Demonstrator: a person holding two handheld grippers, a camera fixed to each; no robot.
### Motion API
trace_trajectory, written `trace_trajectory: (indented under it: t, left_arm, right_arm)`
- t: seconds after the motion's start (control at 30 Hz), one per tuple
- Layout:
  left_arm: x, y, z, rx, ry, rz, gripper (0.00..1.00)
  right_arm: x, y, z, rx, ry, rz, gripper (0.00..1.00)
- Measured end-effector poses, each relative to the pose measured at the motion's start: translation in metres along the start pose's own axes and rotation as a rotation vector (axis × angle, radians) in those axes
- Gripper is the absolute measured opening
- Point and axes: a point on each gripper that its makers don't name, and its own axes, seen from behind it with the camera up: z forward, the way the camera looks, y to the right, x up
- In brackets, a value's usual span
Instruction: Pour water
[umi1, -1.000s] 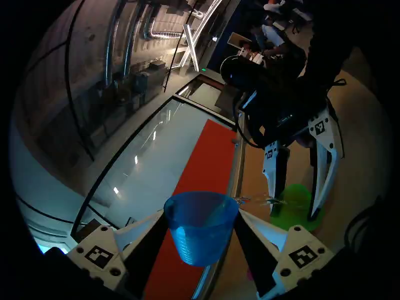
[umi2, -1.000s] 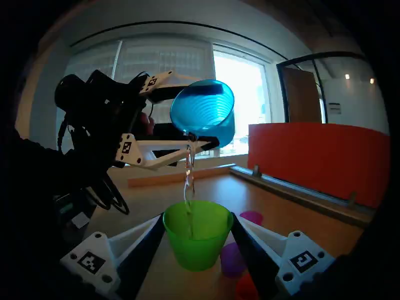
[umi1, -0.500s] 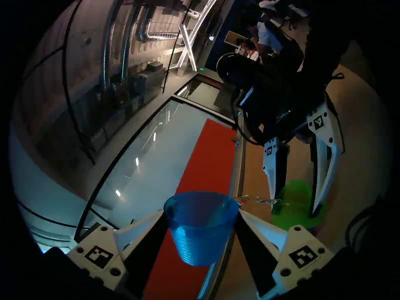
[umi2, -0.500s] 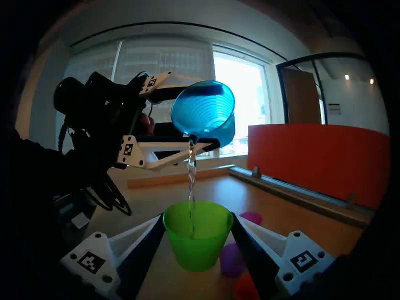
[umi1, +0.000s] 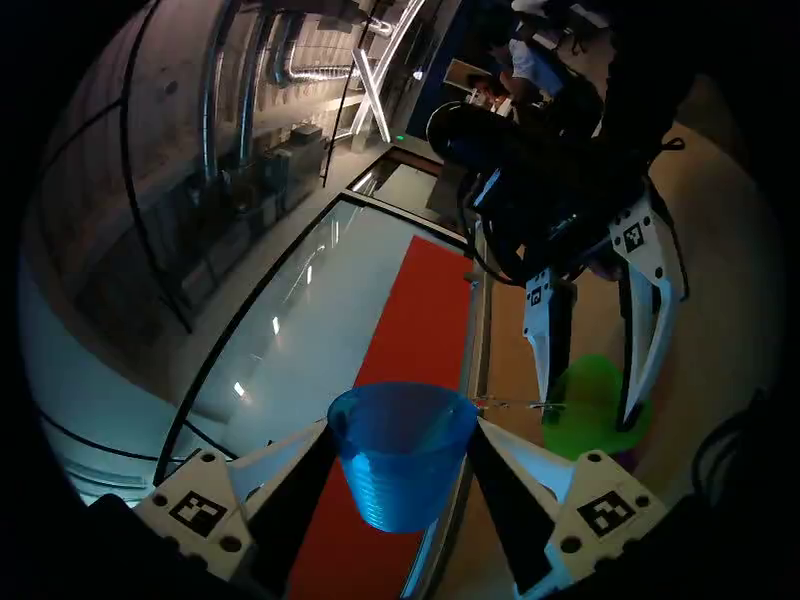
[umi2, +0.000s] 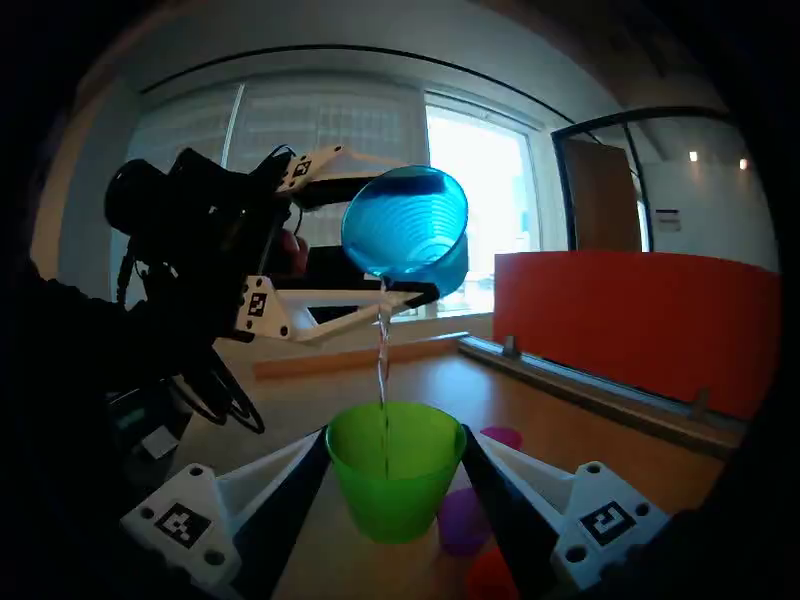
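1. Left gripper (umi1: 403, 440): you are holding it raised and rolled over, so that in the right gripper view it is lying sideways in the upper left of the frame. Its fingers (umi1: 270, 462) are closing partway, one on each side of the blue cup (umi1: 403, 470), and both are pressing on the cup wall.

2. Blue cup: it is sitting at the lower centre of the left gripper view. In the right gripper view it is tipping mouth-down and toward the camera, upper centre of the frame. A thin stream of water (umi2: 381, 350) is running from its lower lip.

3. Right gripper (umi2: 395, 450): you are holding it low and level, pointing along the bench (umi2: 570, 425). Its fingers (umi2: 262, 470) are gripping the green cup (umi2: 393, 480) from both sides, about as far apart as the left pair. In the left gripper view this gripper is hanging at centre right, fingers pointing down the frame.

4. Green cup: it is standing upright at the lower centre of the right gripper view, directly below the blue cup and well apart from it. The stream is falling into its mouth. Whether its base is touching the bench cannot be told.

5. Count: two grippers, one blue cup, one green cup, one stream. Three small coloured pieces are lying on the bench just right of the green cup: one purple (umi2: 462, 515), one pink (umi2: 503, 435), one red (umi2: 490, 578). Their kind cannot be told.

6. One red panel (umi2: 650, 320) is running along the right of the bench.
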Motion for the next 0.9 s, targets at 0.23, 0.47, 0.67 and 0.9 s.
trace_trajectory:
  t: [0.23,0.47,0.67,0.9]
  left_arm:
    - [0.0016,-0.0005,-0.0008,0.003,-0.001,0.014,0.85]
    - [0.0025,-0.0037,-0.0028,0.006,-0.001,0.026,0.85]
    - [0.0038,-0.0032,-0.0036,0.007,0.002,0.038,0.85]
    - [0.0043,-0.0028,-0.0034,0.009,0.001,0.052,0.85]
  right_arm:
    - [0.0002,-0.0006,0.0007,0.0,0.001,-0.003,0.93]
    - [0.0005,-0.0003,0.0006,-0.002,0.002,-0.005,0.93]
    - [0.0017,-0.001,0.0003,-0.001,0.003,-0.006,0.93]
    - [0.0025,-0.0015,0.0011,-0.001,0.006,-0.006,0.93]
